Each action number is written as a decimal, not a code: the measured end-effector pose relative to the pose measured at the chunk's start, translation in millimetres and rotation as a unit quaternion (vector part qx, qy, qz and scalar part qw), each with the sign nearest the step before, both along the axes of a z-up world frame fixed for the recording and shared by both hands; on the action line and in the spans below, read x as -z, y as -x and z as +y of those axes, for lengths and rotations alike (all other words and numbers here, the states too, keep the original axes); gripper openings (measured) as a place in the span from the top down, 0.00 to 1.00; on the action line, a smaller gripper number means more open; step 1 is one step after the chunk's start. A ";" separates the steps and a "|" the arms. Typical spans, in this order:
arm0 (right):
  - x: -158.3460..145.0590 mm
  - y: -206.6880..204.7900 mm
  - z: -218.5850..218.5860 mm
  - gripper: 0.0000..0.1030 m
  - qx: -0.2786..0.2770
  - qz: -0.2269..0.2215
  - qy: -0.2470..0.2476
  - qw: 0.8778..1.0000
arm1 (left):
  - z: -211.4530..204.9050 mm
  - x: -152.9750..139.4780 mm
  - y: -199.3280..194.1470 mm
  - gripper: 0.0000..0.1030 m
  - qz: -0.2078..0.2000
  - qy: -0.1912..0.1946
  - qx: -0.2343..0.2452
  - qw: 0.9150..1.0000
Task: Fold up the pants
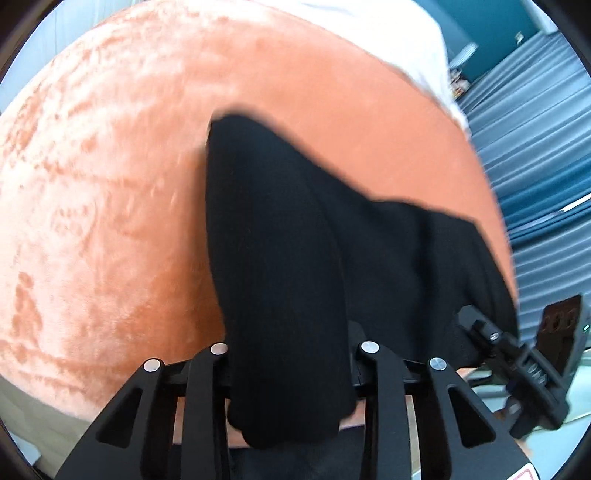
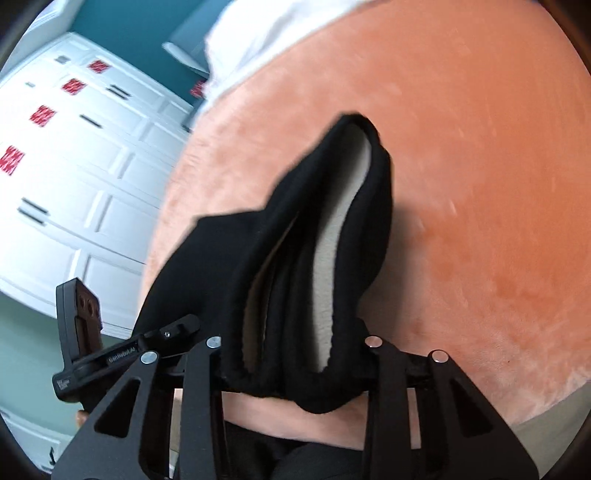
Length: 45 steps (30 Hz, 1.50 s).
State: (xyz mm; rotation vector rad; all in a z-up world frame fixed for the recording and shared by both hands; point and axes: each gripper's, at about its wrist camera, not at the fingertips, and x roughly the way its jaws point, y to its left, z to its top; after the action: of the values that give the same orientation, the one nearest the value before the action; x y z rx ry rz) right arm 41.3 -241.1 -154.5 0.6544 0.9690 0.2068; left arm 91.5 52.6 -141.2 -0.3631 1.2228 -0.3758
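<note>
Closest to you, your left gripper [image 1: 291, 373] is clamped on a thick bunch of the black pants [image 1: 295, 258], the cloth filling the narrow gap between its arms and spilling over toward the camera. Your right gripper [image 2: 295, 365] is pinched in the same way on another part of the pants [image 2: 295, 258], where the folded layers show a pale fleecy lining [image 2: 343, 221] between black edges. From each grip the pants rise away from you over the orange blanket [image 1: 110, 184], lifted at your end and draped back down onto the blanket further out. In the left wrist view the other gripper shows at the right edge of the pants, beside the blanket's rim; in the right wrist view the left one shows at the left edge of the pants. Beyond the pants, at the blanket's far side, lies white bedding [image 2: 258, 33]. Past the blanket's left edge in the right wrist view stands a white panelled wardrobe [image 2: 74, 166] carrying red patterned tags [image 2: 42, 115].
</note>
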 end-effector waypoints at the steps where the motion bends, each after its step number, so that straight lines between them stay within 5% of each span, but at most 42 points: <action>1: -13.6 3.6 1.6 0.68 -0.002 -0.013 0.001 1.000 | 2.9 -14.8 1.9 0.74 -0.012 0.001 0.000 1.000; 8: -104.2 18.1 4.3 0.68 -0.011 -0.101 0.001 0.995 | 4.0 -120.3 19.4 0.75 -0.118 -0.008 0.013 0.993; 14: -184.2 12.3 3.0 0.68 -0.025 -0.188 0.022 0.982 | -18.9 -199.6 5.7 0.75 -0.208 -0.008 0.020 0.978; 20: -251.2 -23.5 -7.1 0.68 -0.030 -0.276 0.055 0.959 | -40.9 -266.9 -35.9 0.75 -0.296 -0.025 0.019 0.955; 27: -290.8 -97.4 -14.2 0.68 -0.017 -0.342 0.072 0.937 | -57.7 -313.3 -104.3 0.75 -0.370 -0.047 0.004 0.928; 31: -296.1 -143.5 -26.0 0.68 -0.009 -0.350 0.076 0.934 | -69.1 -315.0 -148.9 0.75 -0.395 -0.064 -0.001 0.917; 35: -276.4 -199.0 -36.9 0.68 -0.001 -0.340 0.090 0.936 | -80.9 -290.8 -203.5 0.75 -0.392 -0.086 -0.003 0.916; 45: -168.7 -326.7 -54.1 0.68 -0.005 -0.279 0.091 0.956 | -100.0 -167.6 -337.4 0.75 -0.320 -0.091 -0.004 0.943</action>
State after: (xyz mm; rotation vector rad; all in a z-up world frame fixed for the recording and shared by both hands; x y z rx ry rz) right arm 368.0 -295.2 14.2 0.3863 0.4390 0.2890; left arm 428.9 -47.4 26.4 -0.0684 0.6082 -0.3347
